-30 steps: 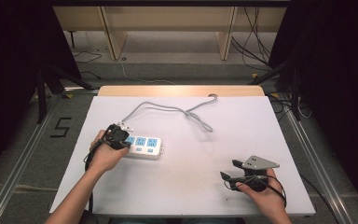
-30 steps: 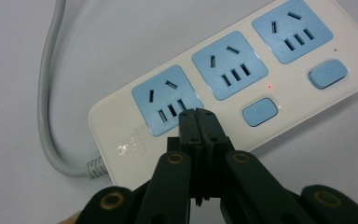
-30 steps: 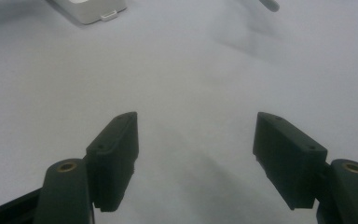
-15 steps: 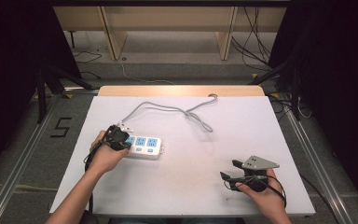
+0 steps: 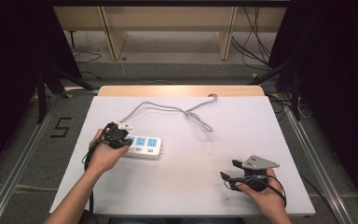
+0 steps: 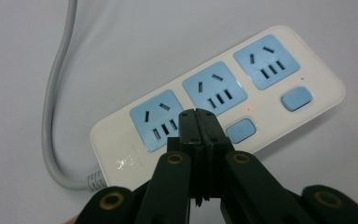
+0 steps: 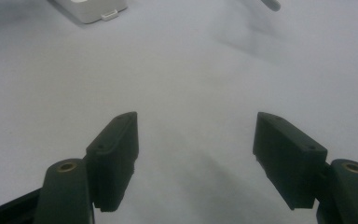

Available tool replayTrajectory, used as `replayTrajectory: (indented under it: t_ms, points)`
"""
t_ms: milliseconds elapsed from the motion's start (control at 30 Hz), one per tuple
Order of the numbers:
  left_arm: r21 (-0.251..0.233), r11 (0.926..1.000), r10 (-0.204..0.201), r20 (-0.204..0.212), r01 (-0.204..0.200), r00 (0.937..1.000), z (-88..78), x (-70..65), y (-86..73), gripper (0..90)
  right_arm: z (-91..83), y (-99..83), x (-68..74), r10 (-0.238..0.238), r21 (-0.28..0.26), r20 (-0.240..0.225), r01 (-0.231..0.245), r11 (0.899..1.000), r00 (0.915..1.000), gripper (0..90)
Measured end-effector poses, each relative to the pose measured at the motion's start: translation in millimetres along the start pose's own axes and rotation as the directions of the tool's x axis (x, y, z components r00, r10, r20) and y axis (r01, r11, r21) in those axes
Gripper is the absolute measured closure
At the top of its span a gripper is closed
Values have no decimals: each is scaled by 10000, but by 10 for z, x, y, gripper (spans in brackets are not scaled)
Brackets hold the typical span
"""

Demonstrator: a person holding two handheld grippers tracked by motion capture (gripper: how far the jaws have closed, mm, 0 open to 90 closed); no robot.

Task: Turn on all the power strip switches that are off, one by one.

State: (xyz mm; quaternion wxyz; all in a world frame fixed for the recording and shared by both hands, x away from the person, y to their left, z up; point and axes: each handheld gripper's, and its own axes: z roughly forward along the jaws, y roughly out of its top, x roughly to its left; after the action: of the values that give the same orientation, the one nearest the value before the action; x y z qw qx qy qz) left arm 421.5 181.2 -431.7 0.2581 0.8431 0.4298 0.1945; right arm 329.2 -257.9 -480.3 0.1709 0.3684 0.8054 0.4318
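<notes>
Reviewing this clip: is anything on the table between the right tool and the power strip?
Nothing visible. Bare white table lies between the open right tool and the power strip. The grey cord loops farther back, off that line. The left tool, jaws closed, is over the strip's switches.

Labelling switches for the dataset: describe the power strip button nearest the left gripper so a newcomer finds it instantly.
On the white table, find the white power strip with three blue sockets at the person's left. Along its near edge sit small blue buttons; take the one just beside the shut left gripper tips. A tiny red light glows just above it.
</notes>
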Motion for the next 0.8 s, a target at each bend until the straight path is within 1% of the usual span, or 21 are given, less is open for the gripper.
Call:
replayTrajectory:
  t_ms: [233, 267, 300, 467, 500, 667, 800]
  points:
    - [76, 9998, 197, 210, -199, 9996, -8, -87, 50, 898, -1, 3, 3, 7, 23, 32, -7, 10000, 10000, 321]
    - [59, 9999, 142, 253, -143, 9996, -5, -102, 58, 898, 1, 2, 1, 25, -6, 28, -25, 10000, 10000, 321]
    - [88, 9998, 193, 306, -196, 9993, -5, -109, 68, 898, 2, 1, 0, 23, -18, 30, -23, 10000, 10000, 321]
    - [159, 9996, 205, 480, -213, 9986, 27, -171, 96, 898, -5, 0, 0, 18, 23, 35, -18, 10000, 10000, 321]
    - [219, 9995, 232, 512, -243, 9984, 29, -178, 101, 898, -5, 1, 1, 7, 21, 38, -8, 10000, 10000, 321]
    - [247, 9994, 221, 621, -237, 9978, 38, -198, 123, 898, -2, 1, 4, -10, 35, 28, 10, 10000, 10000, 321]
    - [249, 9992, 302, 677, -319, 9972, 49, -227, 151, 898, -4, 2, 4, -2, 32, 41, 2, 10000, 10000, 321]
